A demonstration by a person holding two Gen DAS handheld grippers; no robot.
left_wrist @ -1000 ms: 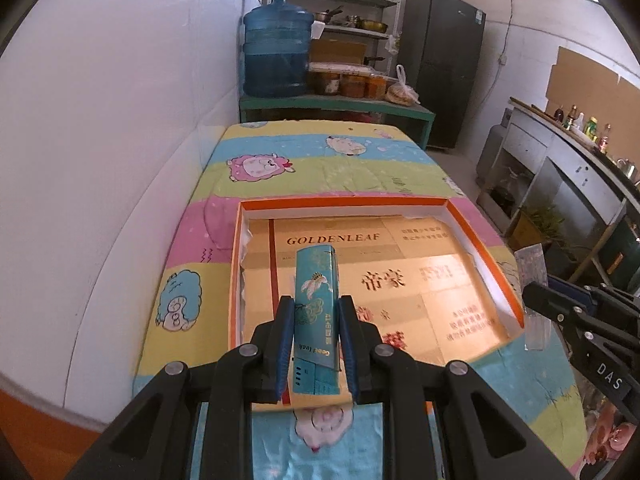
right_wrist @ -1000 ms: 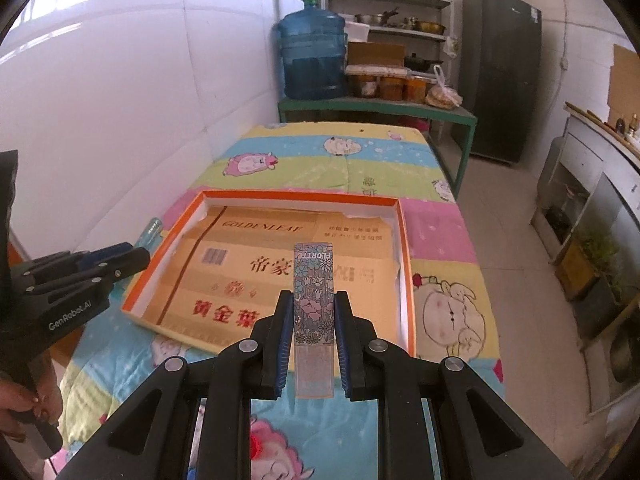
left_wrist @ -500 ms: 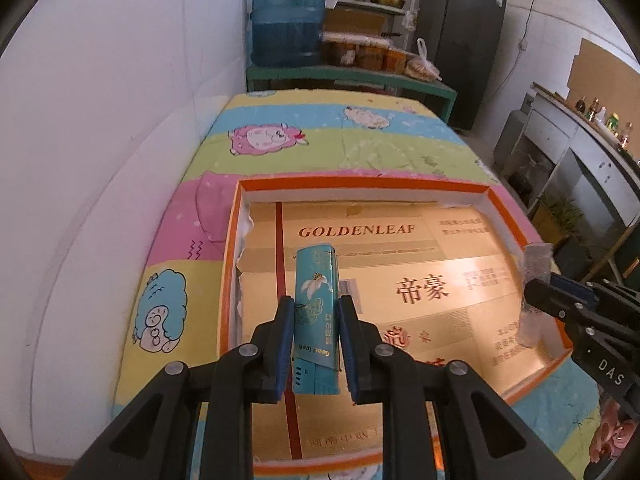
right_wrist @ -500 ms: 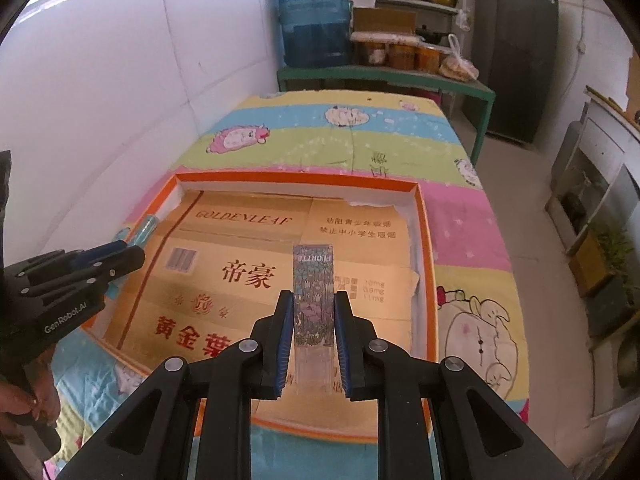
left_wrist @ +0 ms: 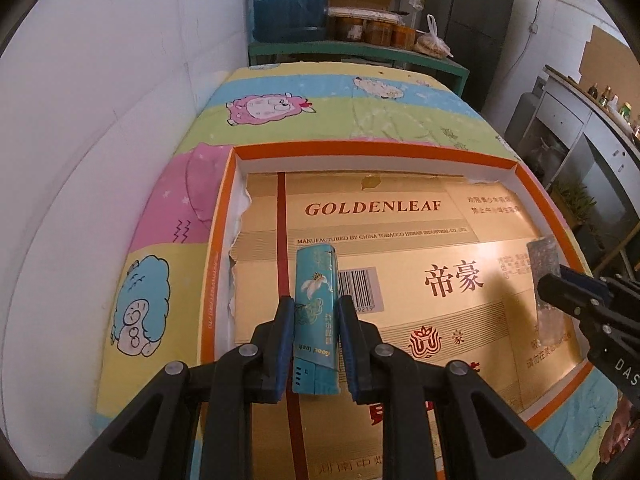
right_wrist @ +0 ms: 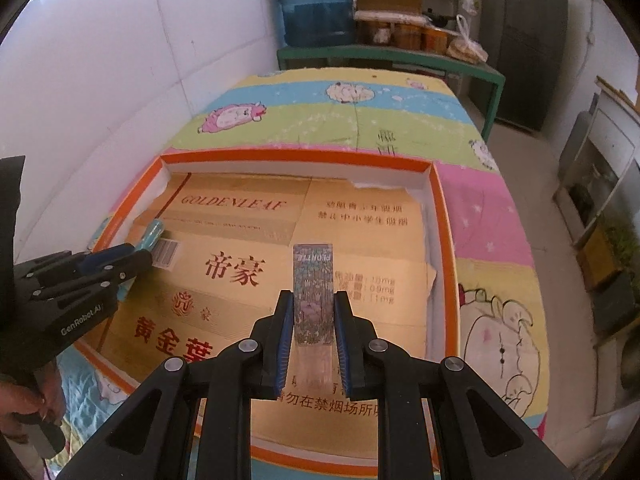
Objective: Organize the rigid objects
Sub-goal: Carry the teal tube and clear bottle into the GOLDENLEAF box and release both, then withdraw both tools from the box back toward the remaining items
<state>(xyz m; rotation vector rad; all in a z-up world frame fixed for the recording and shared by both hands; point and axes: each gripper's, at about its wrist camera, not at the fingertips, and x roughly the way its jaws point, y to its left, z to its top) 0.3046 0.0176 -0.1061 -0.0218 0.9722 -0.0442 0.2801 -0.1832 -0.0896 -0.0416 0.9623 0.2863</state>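
Note:
My left gripper [left_wrist: 316, 312] is shut on a teal lighter [left_wrist: 315, 304] with a white flower print, held above the left part of the orange-rimmed tray [left_wrist: 218, 248]. My right gripper [right_wrist: 311, 308] is shut on a purple floral lighter [right_wrist: 313, 280], held above the right part of the same tray [right_wrist: 442, 240]. The tray floor is lined with gold GOLDENLEAF cardboard [left_wrist: 400, 240]. The right gripper and its lighter [left_wrist: 546, 268] show at the right edge of the left wrist view. The left gripper [right_wrist: 132, 256] and the teal lighter [right_wrist: 152, 232] show at the left of the right wrist view.
The tray lies on a table with a striped cartoon-sheep cloth [left_wrist: 340, 92]. A white wall [left_wrist: 100, 120] runs along the left. A blue water jug [left_wrist: 290, 0] and jars stand on a green bench behind. A dark fridge [right_wrist: 524, 40] and cabinets stand to the right.
Both grippers have moved forward and down over the tray, each still holding its lighter. The tray floor now fills more of both views.

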